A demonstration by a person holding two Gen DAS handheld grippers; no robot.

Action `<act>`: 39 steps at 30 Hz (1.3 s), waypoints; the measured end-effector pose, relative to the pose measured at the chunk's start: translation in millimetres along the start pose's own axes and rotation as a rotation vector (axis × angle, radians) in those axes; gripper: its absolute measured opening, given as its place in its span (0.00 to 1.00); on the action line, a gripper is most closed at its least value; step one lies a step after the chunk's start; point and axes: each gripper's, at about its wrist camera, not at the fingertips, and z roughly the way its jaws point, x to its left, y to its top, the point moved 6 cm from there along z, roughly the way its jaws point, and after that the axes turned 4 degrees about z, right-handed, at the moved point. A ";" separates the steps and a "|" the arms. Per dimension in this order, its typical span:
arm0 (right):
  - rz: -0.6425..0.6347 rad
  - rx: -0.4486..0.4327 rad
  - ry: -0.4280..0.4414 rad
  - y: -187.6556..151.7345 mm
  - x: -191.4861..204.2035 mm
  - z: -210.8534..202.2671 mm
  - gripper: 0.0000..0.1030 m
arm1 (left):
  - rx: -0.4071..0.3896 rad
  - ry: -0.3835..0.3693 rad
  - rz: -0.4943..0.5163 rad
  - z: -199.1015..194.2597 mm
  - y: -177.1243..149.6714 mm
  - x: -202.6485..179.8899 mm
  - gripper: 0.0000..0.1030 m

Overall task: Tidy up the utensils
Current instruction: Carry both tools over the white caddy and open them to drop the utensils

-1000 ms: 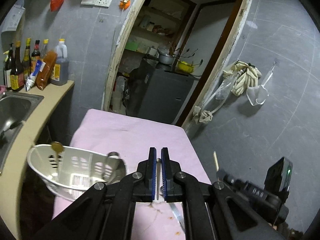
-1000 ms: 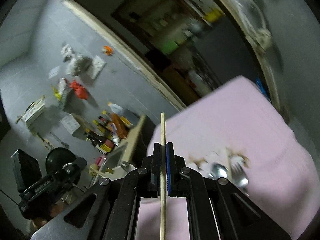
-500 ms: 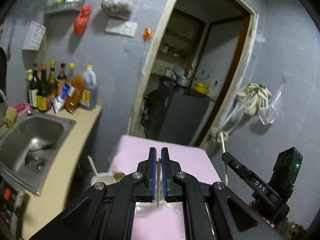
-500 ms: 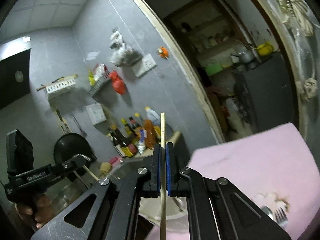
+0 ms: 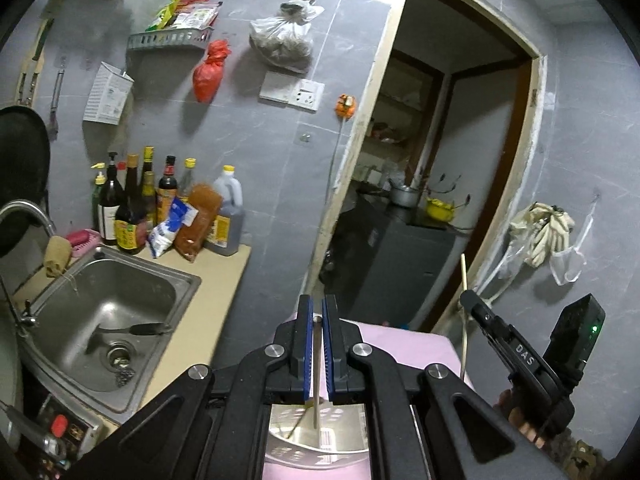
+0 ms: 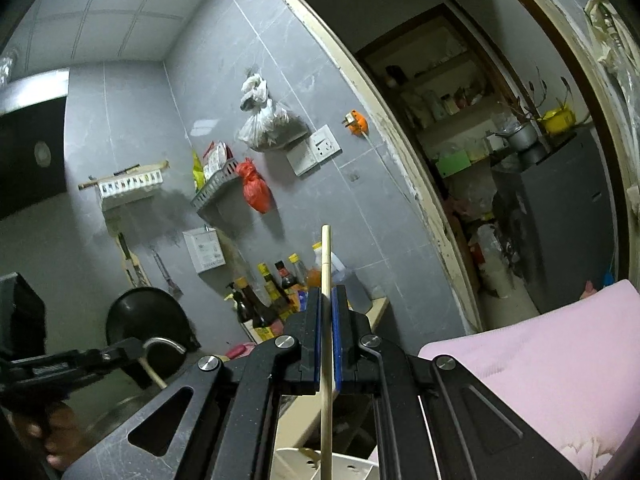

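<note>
My left gripper [image 5: 317, 300] is shut on a thin grey metal utensil [image 5: 316, 376], which hangs down between the pads; its lower end is hidden. Right under it sits the white slotted basket [image 5: 320, 436] on the pink table cover [image 5: 404, 338]. My right gripper [image 6: 328, 290] is shut on a pale wooden chopstick [image 6: 327, 256] that stands upright and sticks out above and below the pads. The basket's rim [image 6: 348, 464] shows just beneath it. In the left wrist view the right gripper [image 5: 469, 299] and its chopstick [image 5: 464, 276] are at the right.
A steel sink [image 5: 108, 300] with a tap is set in the counter at the left. Several sauce bottles [image 5: 160, 204] stand at its back. A doorway [image 5: 432, 184] opens onto a dark cabinet. Bags and racks hang on the grey wall. A hand [image 6: 52, 432] holds the left gripper.
Both grippers have risen and tilted up, each keeping its utensil. Table and basket sank to the bottom of both views, and the sink came into the left view.
</note>
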 end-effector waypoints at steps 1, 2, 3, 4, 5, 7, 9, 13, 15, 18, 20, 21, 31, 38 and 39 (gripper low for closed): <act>-0.004 0.004 -0.002 -4.3 -1.6 4.2 0.04 | 0.005 0.006 0.003 0.0 -1.4 1.0 0.05; -0.008 0.006 -0.005 -8.2 -3.3 8.1 0.04 | 0.011 0.011 0.006 1.0 -2.3 2.7 0.05; -0.010 0.006 -0.008 -11.5 -4.7 11.6 0.04 | 0.016 0.015 0.007 1.8 -3.8 4.7 0.05; -0.011 0.006 -0.008 -14.0 -5.2 14.4 0.04 | 0.025 0.018 0.006 4.3 -6.2 7.5 0.05; -0.014 0.007 -0.009 -18.8 -7.0 18.1 0.04 | 0.030 0.021 0.006 5.3 -7.7 8.5 0.05; -0.027 0.004 -0.011 -24.2 -8.0 21.9 0.04 | 0.047 0.037 0.016 10.7 -13.4 10.5 0.05; -0.042 -0.001 -0.015 -28.9 -7.3 24.7 0.04 | 0.056 0.043 0.022 15.2 -18.9 10.1 0.05; -0.058 -0.005 -0.024 -36.8 -6.7 28.2 0.04 | 0.076 0.054 0.028 27.1 -30.5 6.4 0.05; -0.041 -0.010 -0.030 -40.9 -10.2 28.9 0.04 | 0.085 0.063 0.044 31.3 -35.7 2.7 0.05; -0.023 -0.017 -0.038 -44.9 -14.0 29.1 0.04 | 0.104 0.067 0.068 37.5 -45.2 -4.1 0.05; -0.022 -0.016 -0.041 -47.3 -14.5 29.7 0.04 | 0.118 0.064 0.070 39.9 -50.2 -7.1 0.05; -0.021 -0.013 -0.043 -48.7 -14.7 30.0 0.04 | 0.123 0.063 0.067 40.9 -52.4 -7.9 0.05; -0.004 0.028 -0.063 -60.0 -22.9 23.2 0.04 | 0.168 0.029 -0.031 46.3 -64.7 2.4 0.05; 0.016 0.017 -0.061 -57.5 -27.2 16.5 0.05 | 0.192 0.016 -0.083 49.1 -70.2 8.3 0.06; 0.021 0.015 -0.058 -56.0 -27.3 16.8 0.05 | 0.192 0.016 -0.082 49.2 -69.9 8.1 0.06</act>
